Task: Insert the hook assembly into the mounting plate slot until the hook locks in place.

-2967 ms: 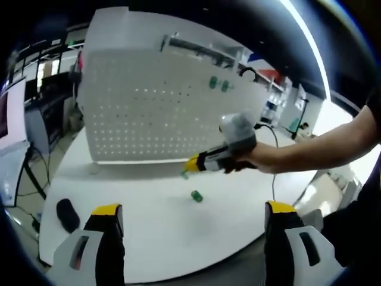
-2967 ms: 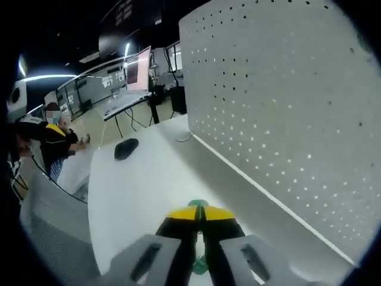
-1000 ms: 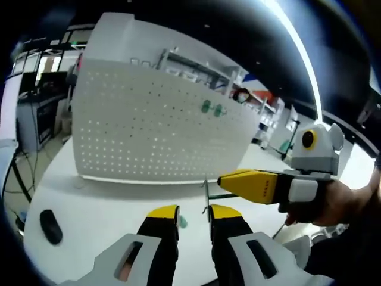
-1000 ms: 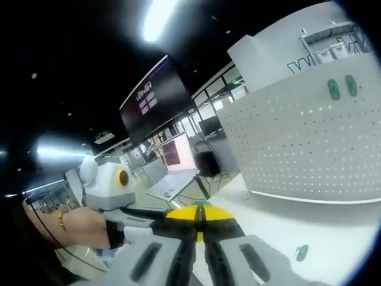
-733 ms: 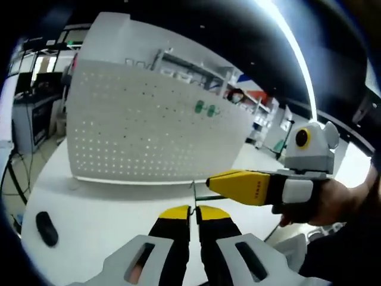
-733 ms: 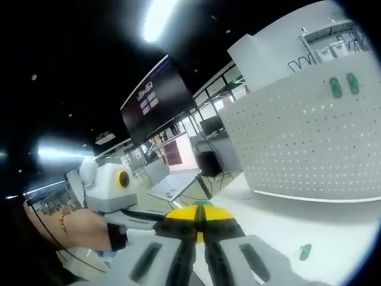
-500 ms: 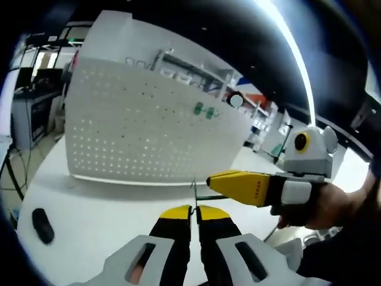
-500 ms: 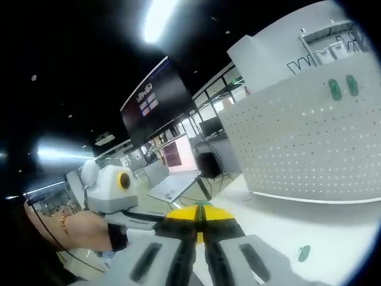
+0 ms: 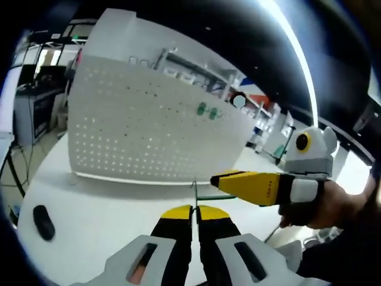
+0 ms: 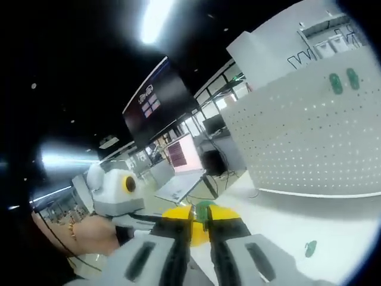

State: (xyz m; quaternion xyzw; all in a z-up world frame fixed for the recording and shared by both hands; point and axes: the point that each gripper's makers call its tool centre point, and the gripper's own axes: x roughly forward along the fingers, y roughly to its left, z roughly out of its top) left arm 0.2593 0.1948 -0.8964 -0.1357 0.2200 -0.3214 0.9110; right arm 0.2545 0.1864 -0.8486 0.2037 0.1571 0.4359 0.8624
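White pegboard panel (image 9: 149, 137): matt, smooth, looks like painted sheet metal, evenly perforated. Two green pieces on panel (image 9: 207, 110): glossy, look plastic. Thin hook wire (image 9: 195, 192): bare metal, slight sheen. White tabletop (image 9: 101, 208): smooth, semi-gloss. Left gripper (image 9: 194, 215) tips: yellow matt plastic; body grey plastic. Black mouse (image 9: 41, 219): matt plastic.

The left tool (image 9: 194, 215) has two black jaws with yellow tips on grey housings with dark slots. The right tool (image 9: 221, 181) has the same yellow tips and a grey-white body. A thin bracelet (image 10: 72, 230) is on the wrist.
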